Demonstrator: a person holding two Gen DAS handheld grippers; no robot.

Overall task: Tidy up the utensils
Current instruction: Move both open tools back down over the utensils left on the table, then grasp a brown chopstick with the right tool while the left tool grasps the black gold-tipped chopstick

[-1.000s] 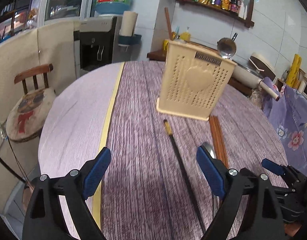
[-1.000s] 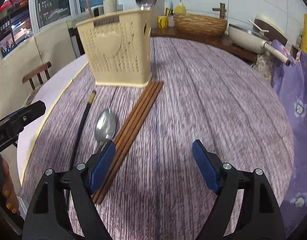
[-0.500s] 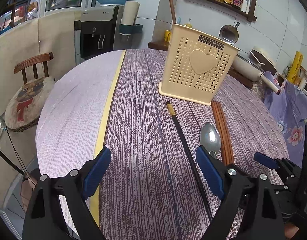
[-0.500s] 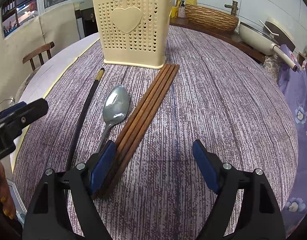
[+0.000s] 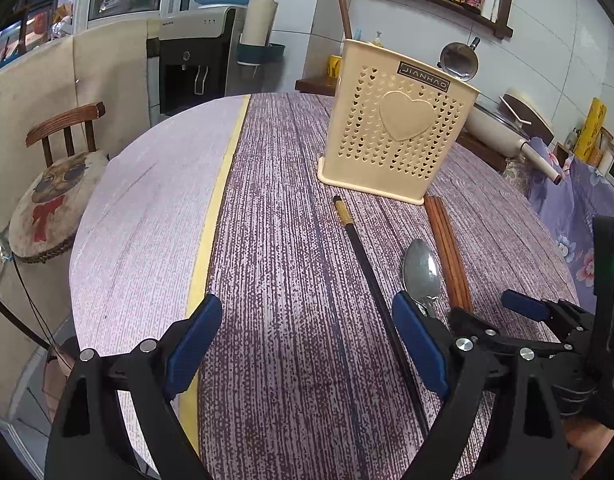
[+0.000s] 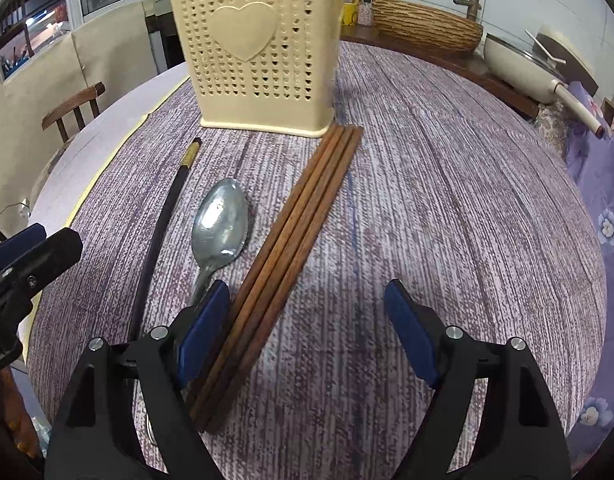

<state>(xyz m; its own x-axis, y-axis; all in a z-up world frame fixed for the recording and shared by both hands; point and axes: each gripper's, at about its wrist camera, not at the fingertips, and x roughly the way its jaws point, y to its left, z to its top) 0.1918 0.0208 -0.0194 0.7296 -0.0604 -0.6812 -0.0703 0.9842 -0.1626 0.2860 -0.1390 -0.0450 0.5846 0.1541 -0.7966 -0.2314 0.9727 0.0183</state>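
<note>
A cream perforated utensil holder (image 5: pixel 395 136) (image 6: pixel 263 52) with a heart stands upright on the round table. In front of it lie a black chopstick with a gold band (image 5: pixel 371 280) (image 6: pixel 163 220), a metal spoon (image 5: pixel 421 272) (image 6: pixel 221 228) and several brown wooden chopsticks (image 5: pixel 447 244) (image 6: pixel 295 232) side by side. My left gripper (image 5: pixel 307 344) is open and empty above the cloth, left of the black chopstick. My right gripper (image 6: pixel 307 328) is open and empty, low over the near ends of the brown chopsticks, its left finger (image 6: pixel 205 328) between spoon handle and chopsticks.
The table has a purple striped cloth (image 6: pixel 447 200) with a yellow band (image 5: pixel 215 208) and a pale part at the left. A wooden chair (image 5: pixel 55 184) stands left of the table. A counter with a pan (image 6: pixel 523 64) and a basket (image 6: pixel 423 28) is behind.
Both grippers have moved down and closer to the utensils and the holder. The right gripper now straddles the brown chopsticks' near ends. Both stayed open.
</note>
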